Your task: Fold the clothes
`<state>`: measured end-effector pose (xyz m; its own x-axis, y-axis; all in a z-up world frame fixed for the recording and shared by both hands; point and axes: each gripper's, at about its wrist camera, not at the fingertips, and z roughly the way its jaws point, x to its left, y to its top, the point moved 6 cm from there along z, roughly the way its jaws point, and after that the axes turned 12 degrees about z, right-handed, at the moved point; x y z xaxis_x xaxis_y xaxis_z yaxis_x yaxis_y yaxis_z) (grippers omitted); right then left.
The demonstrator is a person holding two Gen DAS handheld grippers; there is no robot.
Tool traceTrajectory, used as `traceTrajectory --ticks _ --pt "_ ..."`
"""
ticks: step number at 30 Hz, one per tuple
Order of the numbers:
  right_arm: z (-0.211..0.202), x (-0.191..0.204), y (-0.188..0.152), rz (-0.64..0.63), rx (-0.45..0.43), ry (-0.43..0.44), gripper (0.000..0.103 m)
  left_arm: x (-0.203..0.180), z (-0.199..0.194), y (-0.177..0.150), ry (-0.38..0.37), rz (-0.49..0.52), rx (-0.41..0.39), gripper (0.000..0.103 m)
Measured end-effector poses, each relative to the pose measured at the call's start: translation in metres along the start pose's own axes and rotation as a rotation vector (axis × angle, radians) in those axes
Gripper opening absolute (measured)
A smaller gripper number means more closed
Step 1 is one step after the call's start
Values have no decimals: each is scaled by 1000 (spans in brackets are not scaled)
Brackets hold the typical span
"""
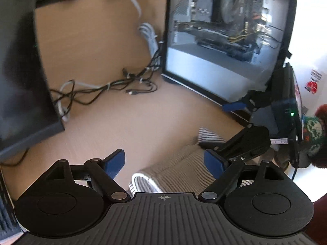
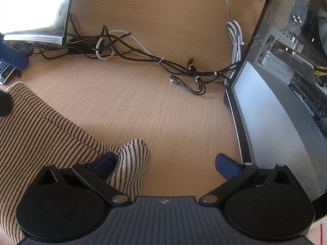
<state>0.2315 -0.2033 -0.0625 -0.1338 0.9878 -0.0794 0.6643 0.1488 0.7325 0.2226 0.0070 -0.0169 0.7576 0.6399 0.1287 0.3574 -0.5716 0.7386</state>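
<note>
A tan shirt with thin dark stripes [image 2: 40, 134] lies on the wooden desk [image 2: 163, 106], with a paler striped sleeve end [image 2: 132, 159] sticking out to the right. My right gripper [image 2: 166, 164] is open wide, and its left finger rests against that sleeve end without pinching it. In the left wrist view the same shirt [image 1: 179, 173] lies below my left gripper [image 1: 163, 159], which is open above the white collar band [image 1: 143, 181]. A blue finger of my right gripper [image 1: 235, 106] and its black linkage crowd in from the right.
A tangle of black and white cables [image 2: 155, 61] runs across the back of the desk. A glass-sided computer case [image 2: 286, 102] stands on the right and a monitor [image 2: 36, 10] at the back left. A person's patterned sleeve [image 1: 314, 138] shows at the right edge.
</note>
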Motion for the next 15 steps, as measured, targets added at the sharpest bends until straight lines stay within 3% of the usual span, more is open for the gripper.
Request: traceTrajectory --ticks 5,10,15 --pt "0 -1 6 30 1 3 103 -1 41 -21 36 81 124 89" --pt "-33 -8 14 133 -29 50 103 7 49 -30 8 17 141 95" --pt "-65 2 8 190 -12 154 103 8 53 -32 10 -13 140 98"
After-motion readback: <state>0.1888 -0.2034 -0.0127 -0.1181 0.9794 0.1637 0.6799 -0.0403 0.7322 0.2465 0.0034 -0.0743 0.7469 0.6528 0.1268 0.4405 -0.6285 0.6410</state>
